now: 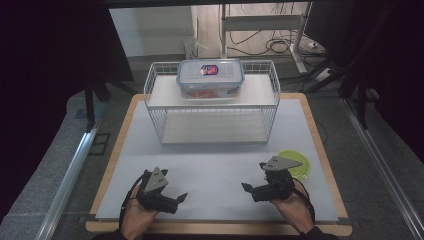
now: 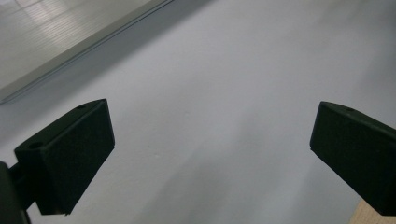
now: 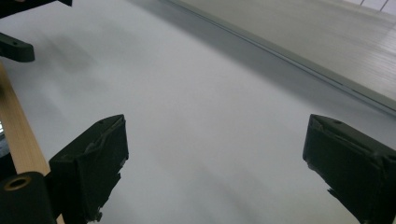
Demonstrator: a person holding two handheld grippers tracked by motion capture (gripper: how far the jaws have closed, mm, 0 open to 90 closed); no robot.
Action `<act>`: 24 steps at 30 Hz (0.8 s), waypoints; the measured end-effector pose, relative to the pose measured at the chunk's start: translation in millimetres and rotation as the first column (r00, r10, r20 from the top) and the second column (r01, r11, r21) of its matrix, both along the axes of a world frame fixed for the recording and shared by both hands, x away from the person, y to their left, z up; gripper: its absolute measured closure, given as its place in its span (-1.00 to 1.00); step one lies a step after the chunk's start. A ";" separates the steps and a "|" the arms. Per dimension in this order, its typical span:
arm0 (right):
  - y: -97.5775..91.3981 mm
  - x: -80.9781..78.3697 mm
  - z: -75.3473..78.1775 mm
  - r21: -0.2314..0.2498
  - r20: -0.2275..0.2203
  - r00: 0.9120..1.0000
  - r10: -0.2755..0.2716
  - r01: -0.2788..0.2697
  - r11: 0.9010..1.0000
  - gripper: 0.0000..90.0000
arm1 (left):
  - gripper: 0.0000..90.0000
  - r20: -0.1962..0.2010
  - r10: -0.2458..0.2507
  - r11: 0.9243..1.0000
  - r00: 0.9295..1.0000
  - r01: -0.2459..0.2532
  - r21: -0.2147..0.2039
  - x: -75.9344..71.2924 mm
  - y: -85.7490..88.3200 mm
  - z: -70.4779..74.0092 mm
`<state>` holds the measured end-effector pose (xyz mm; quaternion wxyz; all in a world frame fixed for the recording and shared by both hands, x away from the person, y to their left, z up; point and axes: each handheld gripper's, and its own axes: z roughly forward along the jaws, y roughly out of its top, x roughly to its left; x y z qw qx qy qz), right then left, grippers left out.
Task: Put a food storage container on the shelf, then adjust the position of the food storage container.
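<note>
Both your grippers, left gripper [image 1: 181, 198] and right gripper [image 1: 246, 188], rest spread and empty; box [image 1: 210, 77] and plate [image 1: 296, 163] look untouched.

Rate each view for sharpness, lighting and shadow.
High view: evenly lit mat, dark surroundings, box fairly sharp. Left gripper view: soft, its hand-held gripper open over the mat, faint shadow between the jaws. Right gripper view: also soft, its hand-held gripper open, a dim smudge of shadow upper left.
</note>
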<state>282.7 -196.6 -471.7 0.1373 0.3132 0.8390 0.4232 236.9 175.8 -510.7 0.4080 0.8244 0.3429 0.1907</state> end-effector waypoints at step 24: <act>-37.4 22.8 30.4 -0.016 -0.048 0.989 -0.143 0.143 0.990 0.25 | -1.00 0.003 0.039 0.999 0.999 -0.039 0.004 2.4 9.6 6.6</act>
